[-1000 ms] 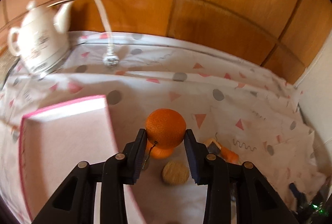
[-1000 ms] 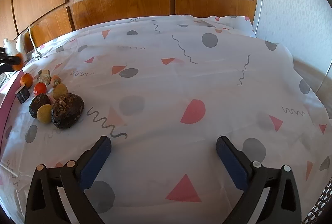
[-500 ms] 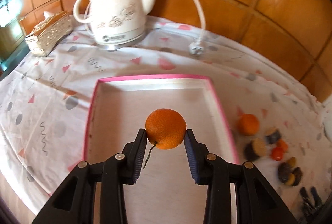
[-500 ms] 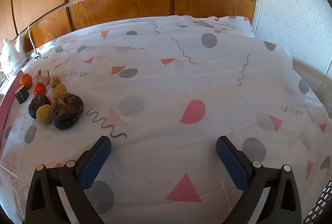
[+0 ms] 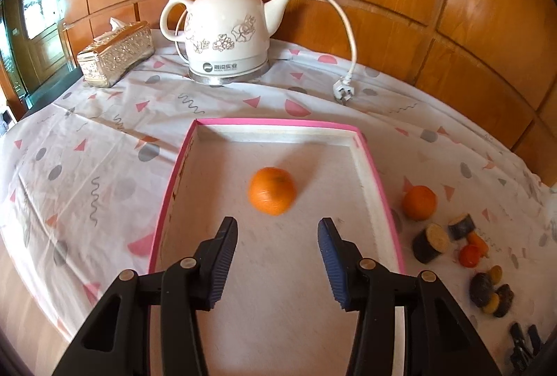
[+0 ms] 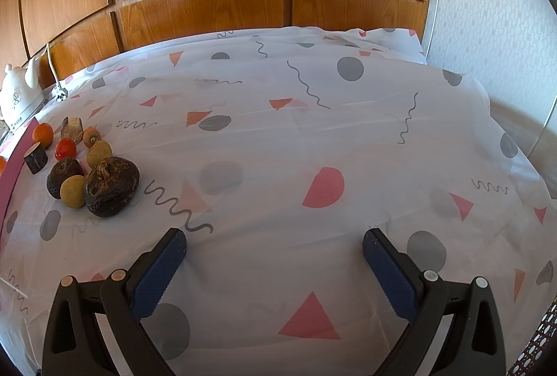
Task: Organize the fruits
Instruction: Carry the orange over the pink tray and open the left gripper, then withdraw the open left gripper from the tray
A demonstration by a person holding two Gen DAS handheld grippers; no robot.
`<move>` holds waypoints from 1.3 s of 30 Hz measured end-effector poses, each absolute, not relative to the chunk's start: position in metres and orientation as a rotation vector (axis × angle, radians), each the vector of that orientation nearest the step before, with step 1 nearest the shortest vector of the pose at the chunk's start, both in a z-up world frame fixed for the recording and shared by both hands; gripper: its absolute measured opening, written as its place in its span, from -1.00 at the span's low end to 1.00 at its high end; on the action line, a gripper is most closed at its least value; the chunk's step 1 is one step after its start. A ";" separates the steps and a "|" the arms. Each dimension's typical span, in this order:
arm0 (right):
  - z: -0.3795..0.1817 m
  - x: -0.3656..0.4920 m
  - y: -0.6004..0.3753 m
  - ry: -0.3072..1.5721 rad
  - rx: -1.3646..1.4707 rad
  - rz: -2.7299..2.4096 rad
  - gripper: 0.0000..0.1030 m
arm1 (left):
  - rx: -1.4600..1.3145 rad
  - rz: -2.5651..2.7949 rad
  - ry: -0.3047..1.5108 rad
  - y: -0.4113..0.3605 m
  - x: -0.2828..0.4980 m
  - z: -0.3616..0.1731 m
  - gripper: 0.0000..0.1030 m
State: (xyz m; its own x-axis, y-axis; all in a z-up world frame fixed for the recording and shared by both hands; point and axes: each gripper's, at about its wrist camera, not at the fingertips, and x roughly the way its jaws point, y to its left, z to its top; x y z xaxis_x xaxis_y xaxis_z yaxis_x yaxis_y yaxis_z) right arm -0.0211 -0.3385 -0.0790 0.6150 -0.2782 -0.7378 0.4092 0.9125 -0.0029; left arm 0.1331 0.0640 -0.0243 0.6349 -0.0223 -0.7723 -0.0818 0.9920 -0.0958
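Note:
An orange [image 5: 272,190], slightly blurred, lies inside the pink-rimmed white tray [image 5: 278,123], just beyond my left gripper [image 5: 277,230]. That gripper's jaws are opening and nothing is between them. A second orange [image 5: 419,202] sits on the cloth right of the tray, with dark cut pieces [image 5: 431,242], a small red fruit [image 5: 469,255] and other small fruits nearby. In the right wrist view the same pile shows at the far left: a big dark brown fruit [image 6: 111,186], a red fruit [image 6: 65,148], an orange [image 6: 42,134]. My right gripper [image 6: 274,249] hovers open over bare cloth.
A white electric kettle [image 5: 226,38] with its cord and plug [image 5: 343,92] stands behind the tray, next to a silver tissue box [image 5: 116,57]. Wood panelling backs the table. A patterned cloth [image 6: 313,139] covers the table; a white wall rises at the right.
The left gripper carried the orange from the fruit pile over the tray, then opened; the orange now lies in the tray. The right gripper has not moved.

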 end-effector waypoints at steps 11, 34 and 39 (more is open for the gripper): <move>-0.079 -0.021 -0.339 0.826 0.176 -0.395 1.00 | -0.098 -0.019 0.827 0.035 0.076 -0.006 0.12; -0.074 -0.019 -0.337 0.885 0.185 -0.392 0.81 | -0.158 0.065 0.819 0.054 0.014 -0.026 0.48; -0.064 -0.016 -0.329 0.904 0.196 -0.332 0.41 | -0.168 0.068 0.826 0.056 0.014 -0.028 0.52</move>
State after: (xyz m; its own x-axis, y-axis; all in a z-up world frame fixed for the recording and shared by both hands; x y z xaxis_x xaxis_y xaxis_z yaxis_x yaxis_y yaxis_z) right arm -0.0160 -0.3292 -0.0641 0.5729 -0.1990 -0.7951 0.3626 0.9315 0.0281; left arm 0.0136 0.0557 -0.0282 0.6769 -0.0048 -0.7361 -0.1258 0.9845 -0.1222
